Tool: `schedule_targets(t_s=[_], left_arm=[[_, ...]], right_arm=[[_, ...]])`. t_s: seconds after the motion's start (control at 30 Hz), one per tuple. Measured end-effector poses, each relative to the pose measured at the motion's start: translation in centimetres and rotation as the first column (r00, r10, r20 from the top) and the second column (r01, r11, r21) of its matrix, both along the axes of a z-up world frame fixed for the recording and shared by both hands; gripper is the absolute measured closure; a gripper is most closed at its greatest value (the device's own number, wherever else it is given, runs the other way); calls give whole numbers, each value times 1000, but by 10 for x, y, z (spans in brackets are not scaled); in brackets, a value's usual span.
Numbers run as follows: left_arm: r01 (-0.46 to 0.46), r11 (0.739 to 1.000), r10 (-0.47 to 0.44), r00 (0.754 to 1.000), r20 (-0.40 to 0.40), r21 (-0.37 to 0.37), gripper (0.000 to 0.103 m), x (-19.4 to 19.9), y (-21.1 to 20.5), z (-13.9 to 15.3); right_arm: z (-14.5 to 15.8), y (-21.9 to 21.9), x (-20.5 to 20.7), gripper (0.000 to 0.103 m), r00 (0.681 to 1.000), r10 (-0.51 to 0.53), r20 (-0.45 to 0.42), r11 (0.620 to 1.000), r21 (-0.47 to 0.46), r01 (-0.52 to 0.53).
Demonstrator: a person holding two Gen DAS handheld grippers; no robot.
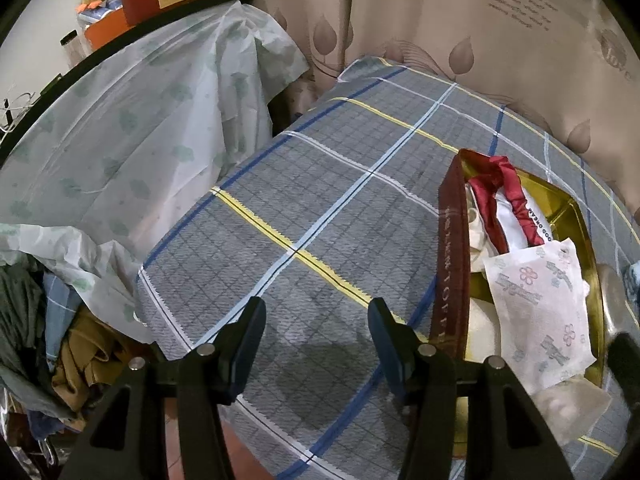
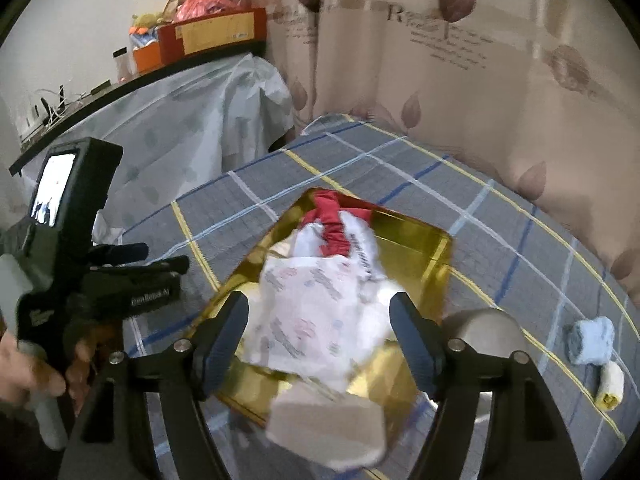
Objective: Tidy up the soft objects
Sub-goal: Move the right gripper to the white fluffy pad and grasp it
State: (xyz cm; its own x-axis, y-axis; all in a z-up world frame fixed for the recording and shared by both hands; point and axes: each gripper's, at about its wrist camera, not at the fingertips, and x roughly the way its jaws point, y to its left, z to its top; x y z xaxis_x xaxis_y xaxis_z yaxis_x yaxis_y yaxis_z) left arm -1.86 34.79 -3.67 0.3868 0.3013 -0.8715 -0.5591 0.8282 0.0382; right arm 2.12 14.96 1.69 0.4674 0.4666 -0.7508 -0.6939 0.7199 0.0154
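A gold-lined box [image 2: 416,236] with a dark red outer wall [image 1: 452,264] sits on the grey plaid bed cover [image 1: 304,208]. It holds a red and white cloth [image 2: 340,228], a floral tissue pack [image 2: 312,312] and other pale soft items. A clear soft pack [image 2: 328,428] hangs over its near edge. My right gripper [image 2: 320,340] is open above the box's near end, empty. My left gripper [image 1: 316,344] is open and empty over the bed cover, left of the box; it also shows in the right wrist view [image 2: 160,268]. A light blue rolled cloth [image 2: 592,340] and a cream roll [image 2: 610,384] lie on the bed to the right.
A grey rounded object [image 2: 484,328] lies beside the box's right side. A plastic-covered table [image 1: 132,128] stands left of the bed, with boxes [image 2: 216,36] on top. A leaf-print curtain [image 2: 460,80] hangs behind. Piled clothes [image 1: 48,340] lie at lower left.
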Motion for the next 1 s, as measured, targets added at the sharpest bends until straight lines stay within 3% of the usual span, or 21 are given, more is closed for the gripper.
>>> schedule_targets(t_s=[0.17, 0.33, 0.67, 0.87, 1.0], left_arm=[[-2, 1000, 2, 1000, -5, 7, 49, 0, 1, -1], [-3, 1000, 3, 1000, -4, 13, 49, -2, 0, 0], [10, 998, -9, 1000, -16, 60, 49, 2, -7, 5], [38, 993, -37, 999, -5, 110, 49, 5, -25, 22], [86, 985, -85, 996, -16, 147, 49, 13, -41, 31]], right_arm=[[6, -49, 5, 33, 996, -80, 41, 997, -7, 81], [2, -120, 30, 32, 967, -247, 64, 968, -20, 249], [-31, -285, 88, 32, 831, -555, 41, 826, -89, 557], [-54, -333, 111, 32, 762, -647, 21, 755, -119, 645], [-70, -354, 131, 32, 734, -678, -38, 734, -86, 673]])
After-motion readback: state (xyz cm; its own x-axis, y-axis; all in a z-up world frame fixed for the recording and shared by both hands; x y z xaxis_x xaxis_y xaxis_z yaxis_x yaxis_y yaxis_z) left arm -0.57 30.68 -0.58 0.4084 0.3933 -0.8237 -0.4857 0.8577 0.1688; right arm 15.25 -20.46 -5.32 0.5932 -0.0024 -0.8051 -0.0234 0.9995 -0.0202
